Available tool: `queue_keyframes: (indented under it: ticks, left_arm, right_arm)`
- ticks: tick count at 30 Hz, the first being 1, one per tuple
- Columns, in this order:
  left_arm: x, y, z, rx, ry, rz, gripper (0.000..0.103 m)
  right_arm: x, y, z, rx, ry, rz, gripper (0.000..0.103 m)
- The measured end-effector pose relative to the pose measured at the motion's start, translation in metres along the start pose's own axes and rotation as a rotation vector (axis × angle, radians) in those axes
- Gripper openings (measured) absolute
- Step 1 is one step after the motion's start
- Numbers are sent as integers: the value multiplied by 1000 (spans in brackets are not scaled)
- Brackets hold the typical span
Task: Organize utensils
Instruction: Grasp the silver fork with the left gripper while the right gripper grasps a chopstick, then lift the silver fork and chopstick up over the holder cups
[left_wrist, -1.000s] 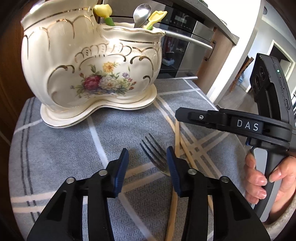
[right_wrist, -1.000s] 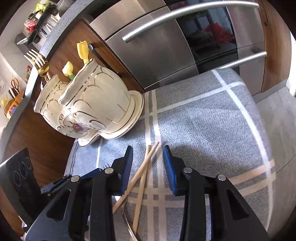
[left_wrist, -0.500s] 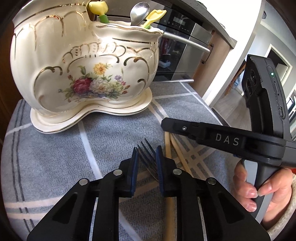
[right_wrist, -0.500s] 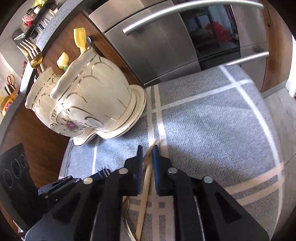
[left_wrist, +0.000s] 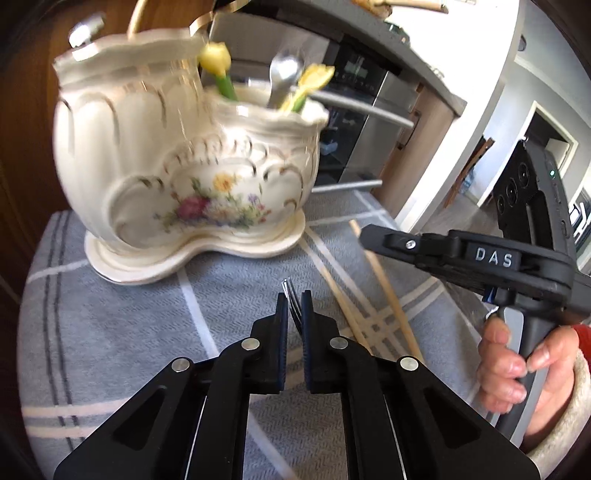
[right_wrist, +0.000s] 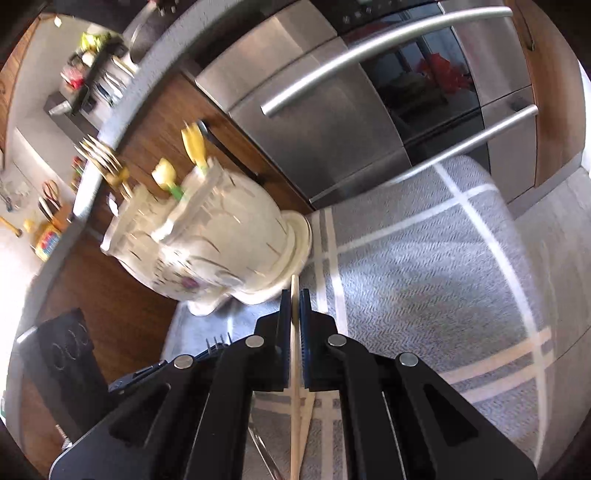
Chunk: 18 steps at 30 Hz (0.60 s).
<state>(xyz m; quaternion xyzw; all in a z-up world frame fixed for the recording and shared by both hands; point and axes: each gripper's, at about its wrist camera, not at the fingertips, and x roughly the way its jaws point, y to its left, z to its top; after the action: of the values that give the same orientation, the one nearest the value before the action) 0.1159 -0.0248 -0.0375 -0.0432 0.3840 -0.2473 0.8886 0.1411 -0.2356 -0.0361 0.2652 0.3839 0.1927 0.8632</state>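
Observation:
My left gripper (left_wrist: 294, 299) is shut on a metal fork (left_wrist: 291, 295), tines forward, lifted a little above the grey cloth. My right gripper (right_wrist: 294, 301) is shut on a wooden chopstick (right_wrist: 294, 350) that runs back between its fingers. The right gripper also shows in the left wrist view (left_wrist: 373, 236), with wooden chopsticks (left_wrist: 384, 291) below it. A cream floral ceramic holder (left_wrist: 184, 177) stands ahead, holding a spoon (left_wrist: 282, 77) and yellow-handled utensils (left_wrist: 218, 62). It shows in the right wrist view (right_wrist: 218, 240) with gold forks (right_wrist: 99, 158) in it.
A grey checked cloth (right_wrist: 424, 266) covers the table. A steel oven front with bar handles (right_wrist: 369, 62) stands behind it. A wooden cabinet (right_wrist: 110, 280) is at the left. The person's hand (left_wrist: 517, 362) holds the right gripper's handle.
Both grippers closed, the left on the fork and the right on a chopstick. Both have since lifted and moved toward the ceramic holder.

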Motion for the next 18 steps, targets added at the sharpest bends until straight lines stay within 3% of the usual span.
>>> queue_keyframes:
  ticks: [3,8,18]
  left_arm:
    - [-24,2,3,3,-57,-6,5]
    - [-62,0,6,36,-162,36,3]
    - [-112,-18,3,131,-298,138,3]
  right_arm:
    - [-18,-2,6,-6,-54,15,5]
    - [-44,-1,11,-7,-141,27,4]
    - [-80,19,10,-95,-287,26,4]
